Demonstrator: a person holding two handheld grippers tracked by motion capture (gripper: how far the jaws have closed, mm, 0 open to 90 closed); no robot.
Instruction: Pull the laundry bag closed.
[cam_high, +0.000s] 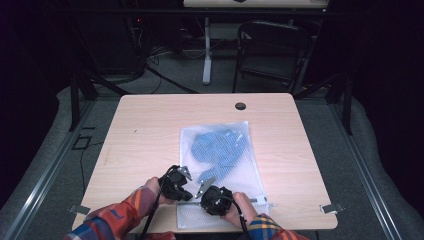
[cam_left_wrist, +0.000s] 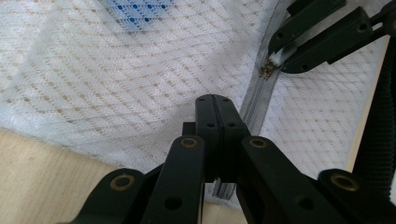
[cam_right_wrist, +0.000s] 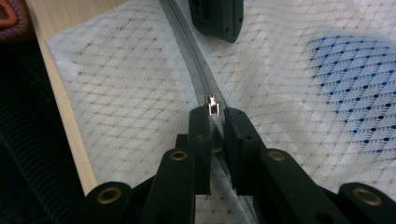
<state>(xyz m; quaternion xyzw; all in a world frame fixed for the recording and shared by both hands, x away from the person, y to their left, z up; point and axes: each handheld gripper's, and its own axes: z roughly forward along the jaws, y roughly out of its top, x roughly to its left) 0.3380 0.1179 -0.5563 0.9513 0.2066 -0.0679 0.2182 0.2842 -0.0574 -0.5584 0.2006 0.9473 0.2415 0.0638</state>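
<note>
Bare bench (cam_high: 145, 130) spreads wide around your mesh bag (cam_high: 220, 150), which lies near the front edge. Your right tongs (cam_right_wrist: 215, 122) are clamped on the zipper pull (cam_right_wrist: 212, 106). Your left tongs (cam_left_wrist: 215, 105) are closed tight, pinching the bag beside the zipper (cam_left_wrist: 261, 100).

The bench (cam_high: 145, 130) is a pale wooden top with rounded corners and a small dark round hole (cam_high: 240, 106) near its far edge, well beyond the claws. A white mesh bag (cam_high: 225, 172) lies flat on it, reaching from under the left claw (cam_high: 186, 186) and right claw (cam_high: 206, 192) away toward that hole. Blue cloth (cam_high: 220, 150) shows through its mesh just beyond the claws.
</note>
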